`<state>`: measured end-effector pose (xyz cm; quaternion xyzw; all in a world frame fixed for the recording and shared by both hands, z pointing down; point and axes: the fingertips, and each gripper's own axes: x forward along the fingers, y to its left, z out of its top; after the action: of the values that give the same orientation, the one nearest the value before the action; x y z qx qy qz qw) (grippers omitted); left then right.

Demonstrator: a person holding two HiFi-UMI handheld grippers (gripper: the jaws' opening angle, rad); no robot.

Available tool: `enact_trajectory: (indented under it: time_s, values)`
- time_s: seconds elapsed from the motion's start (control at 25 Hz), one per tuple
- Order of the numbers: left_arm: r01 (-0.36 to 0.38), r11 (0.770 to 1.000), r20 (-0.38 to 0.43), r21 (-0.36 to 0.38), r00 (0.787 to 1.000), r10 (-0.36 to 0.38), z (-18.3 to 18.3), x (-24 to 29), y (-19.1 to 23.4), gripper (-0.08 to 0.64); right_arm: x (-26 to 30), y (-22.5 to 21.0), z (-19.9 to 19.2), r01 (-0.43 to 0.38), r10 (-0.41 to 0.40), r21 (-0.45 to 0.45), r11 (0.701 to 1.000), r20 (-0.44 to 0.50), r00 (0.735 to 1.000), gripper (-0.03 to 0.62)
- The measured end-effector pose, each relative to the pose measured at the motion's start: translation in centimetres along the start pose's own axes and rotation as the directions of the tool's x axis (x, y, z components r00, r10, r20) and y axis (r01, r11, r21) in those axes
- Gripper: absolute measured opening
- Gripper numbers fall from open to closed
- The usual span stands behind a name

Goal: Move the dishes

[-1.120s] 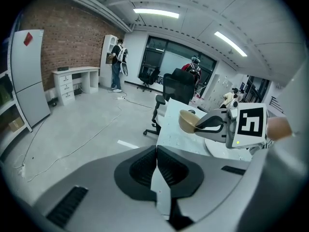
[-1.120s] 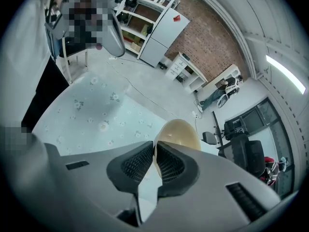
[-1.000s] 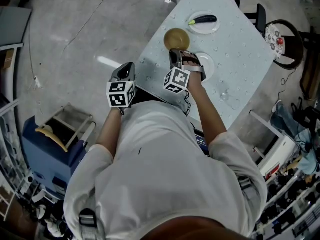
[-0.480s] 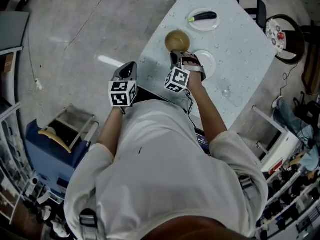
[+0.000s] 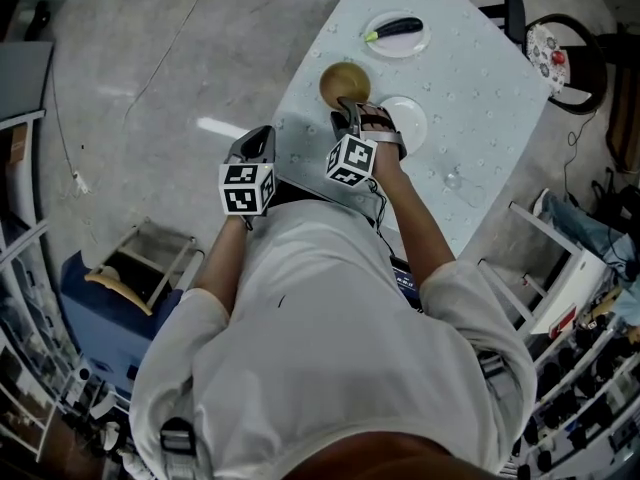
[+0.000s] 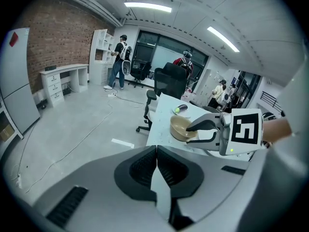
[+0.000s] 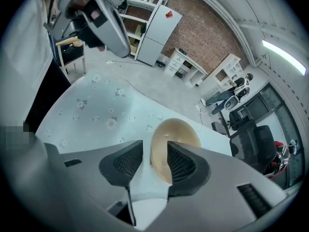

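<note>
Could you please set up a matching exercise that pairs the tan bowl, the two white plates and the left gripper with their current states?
Things:
1. tan bowl
2. far white plate
3. near white plate
4. left gripper

States:
A. nothing on it
B. jaws together, nothing between them
C. rim between the parted jaws of the right gripper
D. carries a dark vegetable

Pairs: 1-C, 2-D, 3-A, 4-B.

The right gripper's jaws have just been opening, with the bowl's rim between them.
</note>
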<state>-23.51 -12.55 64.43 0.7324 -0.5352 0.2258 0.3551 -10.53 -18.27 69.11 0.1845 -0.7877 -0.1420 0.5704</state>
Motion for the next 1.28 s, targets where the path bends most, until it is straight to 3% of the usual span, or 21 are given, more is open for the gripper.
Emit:
enact_trajectory:
  time_s: [0.28,0.4,0.52,0.6,0.72,0.88,0.96,1.12,1.2,1.28]
  values:
    - [0.079,0.996,-0.027,0.043,0.997,-0.078,0.4,1.7,-1.6,0.020,-2.0,-0.8,0.1,0.055,-0.069,0.189,0.981,0.071,0.995,0.241]
    - [0.130,0.989,-0.050,0.065,0.991,-0.127,0.7,3.0,-2.4,0.020,-2.8,-0.9,-0.9,0.062,-0.083,0.302,0.951,0.054,0.995,0.247]
    - [0.191,0.977,-0.078,0.095,0.980,-0.184,1.0,4.2,-3.8,0.020,-3.5,-0.2,-2.6,0.065,-0.081,0.429,0.901,0.020,0.997,0.247]
    - [0.247,0.960,-0.105,0.129,0.966,-0.235,0.9,5.1,-5.0,0.020,-4.0,0.4,-3.7,0.075,-0.084,0.515,0.854,-0.007,0.996,0.242]
    - [0.330,0.925,-0.155,0.190,0.940,-0.303,0.5,5.9,-6.8,0.020,-4.7,1.5,-4.9,0.093,-0.090,0.641,0.762,-0.038,0.995,0.180]
    - [0.387,0.885,-0.175,0.257,0.920,-0.351,0.7,6.0,-8.6,0.020,-5.6,2.6,-6.5,0.137,-0.125,0.764,0.630,-0.073,0.989,0.049]
    - [0.392,0.880,-0.160,0.269,0.919,-0.361,0.9,5.8,-9.5,0.020,-5.9,3.3,-7.7,0.146,-0.134,0.823,0.548,-0.086,0.987,-0.002]
    - [0.388,0.885,-0.154,0.256,0.920,-0.359,-0.4,4.5,-11.1,0.020,-6.9,5.9,-9.4,0.098,-0.096,0.916,0.388,-0.066,0.993,-0.002]
    - [0.392,0.884,-0.162,0.254,0.918,-0.361,-1.6,3.4,-12.4,0.020,-8.1,7.5,-10.0,0.075,-0.087,0.941,0.330,-0.048,0.995,-0.003]
    - [0.408,0.875,-0.181,0.261,0.911,-0.371,-3.4,1.9,-13.8,0.020,-9.7,9.5,-10.4,0.070,-0.090,0.951,0.300,-0.045,0.995,-0.003]
